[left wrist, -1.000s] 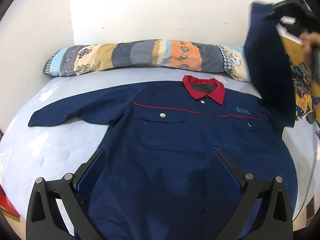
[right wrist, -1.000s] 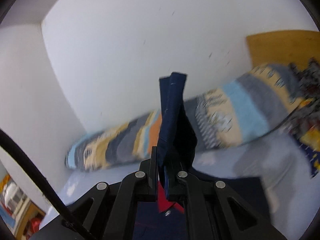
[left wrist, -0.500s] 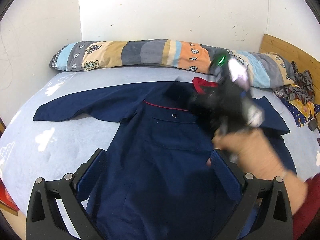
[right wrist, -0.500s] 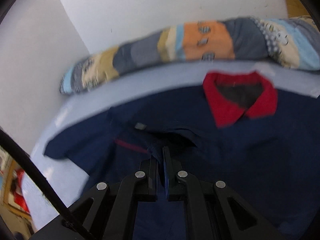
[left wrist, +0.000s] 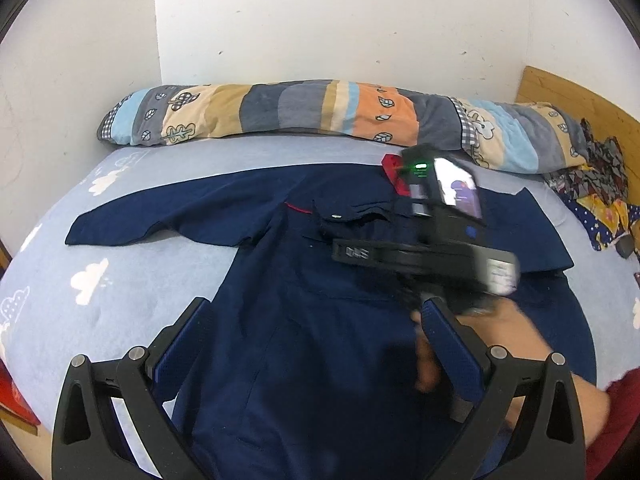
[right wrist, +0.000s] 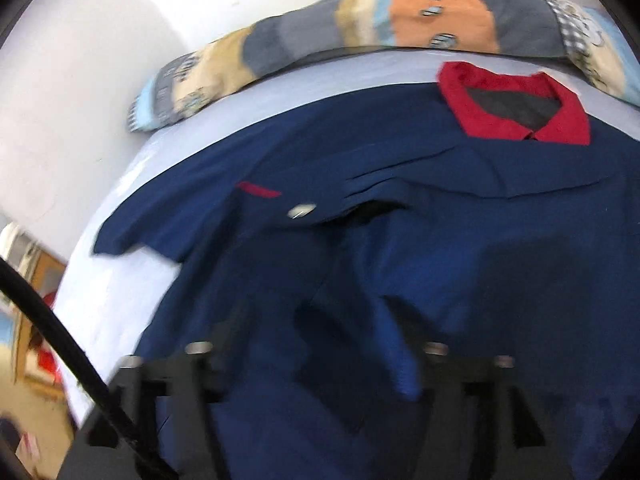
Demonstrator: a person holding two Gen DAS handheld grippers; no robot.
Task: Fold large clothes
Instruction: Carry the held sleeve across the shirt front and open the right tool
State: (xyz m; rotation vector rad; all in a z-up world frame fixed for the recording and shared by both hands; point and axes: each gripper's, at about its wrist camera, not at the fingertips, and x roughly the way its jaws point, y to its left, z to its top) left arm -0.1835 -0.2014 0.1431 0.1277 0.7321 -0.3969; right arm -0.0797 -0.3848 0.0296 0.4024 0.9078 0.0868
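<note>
Soft, light woven shirt [left wrist: 304,308], likely limp and crease-prone; best pinched at sleeve cuff or hem corner. Navy, red collar [right wrist: 516,108], red piping, 2 chest pockets; spread front-up on bed [left wrist: 80,280]. Left gripper [left wrist: 316,344] apart, hovering over hem. Right gripper [right wrist: 316,344] blurred, seemingly apart, nothing clamped.

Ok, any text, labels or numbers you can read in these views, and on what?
None is legible.
Right gripper: light marking on its black bar, too blurred to read.
White sticker on the same gripper: print blurred.
Lit screen on it: no readable words.
Navy shirt: no lettering visible.
</note>
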